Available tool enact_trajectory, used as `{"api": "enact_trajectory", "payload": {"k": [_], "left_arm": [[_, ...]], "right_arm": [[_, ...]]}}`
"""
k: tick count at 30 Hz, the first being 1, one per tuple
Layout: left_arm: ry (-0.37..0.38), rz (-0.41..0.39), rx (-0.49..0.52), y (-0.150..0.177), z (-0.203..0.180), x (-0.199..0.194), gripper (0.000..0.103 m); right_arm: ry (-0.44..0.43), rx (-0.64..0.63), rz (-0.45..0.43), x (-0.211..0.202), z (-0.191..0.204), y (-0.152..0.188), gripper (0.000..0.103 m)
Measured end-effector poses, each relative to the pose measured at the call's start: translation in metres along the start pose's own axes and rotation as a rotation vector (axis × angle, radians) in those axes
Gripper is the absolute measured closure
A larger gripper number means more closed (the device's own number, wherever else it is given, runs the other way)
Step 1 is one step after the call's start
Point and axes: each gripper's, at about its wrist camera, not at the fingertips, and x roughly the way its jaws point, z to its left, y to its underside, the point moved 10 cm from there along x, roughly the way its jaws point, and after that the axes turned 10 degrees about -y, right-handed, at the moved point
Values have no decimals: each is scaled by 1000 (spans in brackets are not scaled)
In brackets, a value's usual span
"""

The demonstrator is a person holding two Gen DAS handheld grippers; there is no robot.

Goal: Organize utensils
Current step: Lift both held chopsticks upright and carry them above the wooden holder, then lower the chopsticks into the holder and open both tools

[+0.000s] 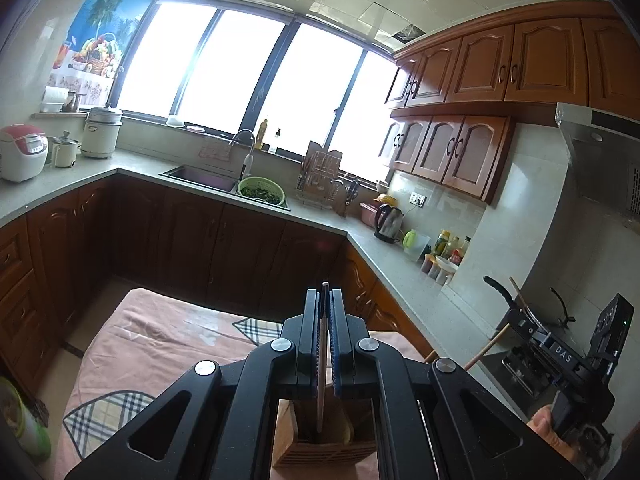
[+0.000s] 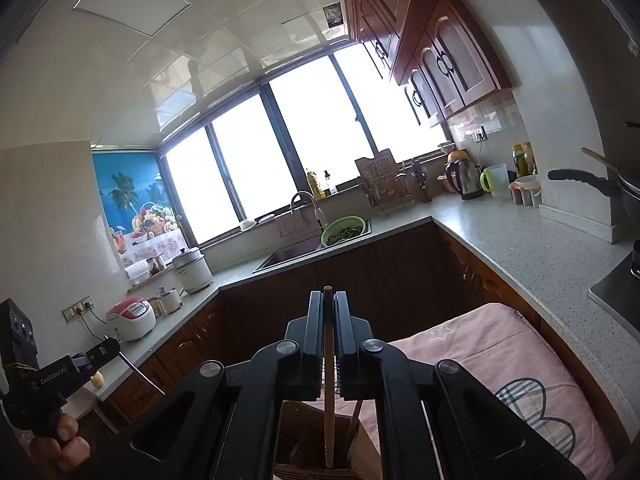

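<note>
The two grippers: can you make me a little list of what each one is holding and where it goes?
left gripper: shut on a thin metal utensil
right gripper: shut on a wooden chopstick
under both: wooden holder, utensil ends pointing down into it
holder stands on: pink cloth
utensil type in left: too thin to tell

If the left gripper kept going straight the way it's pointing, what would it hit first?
Probably nothing close: ahead of the left gripper is open air above the pink cloth, then the dark lower cabinets below the sink. Depth is uncertain.
</note>
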Motion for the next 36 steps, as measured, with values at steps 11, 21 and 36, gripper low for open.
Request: {"api": "enact_trajectory", "payload": {"k": [11,21,36], "left_arm": [[-49,90,-87,47,13,89,100],[-57,154,-72,66,6,135,100],[-61,188,-45,69,15,135,100]], "right_arm": [[42,84,58,39,-41,62,99],[41,110,94,52,-48,83,98],[45,94,147,59,-44,91,97]]}}
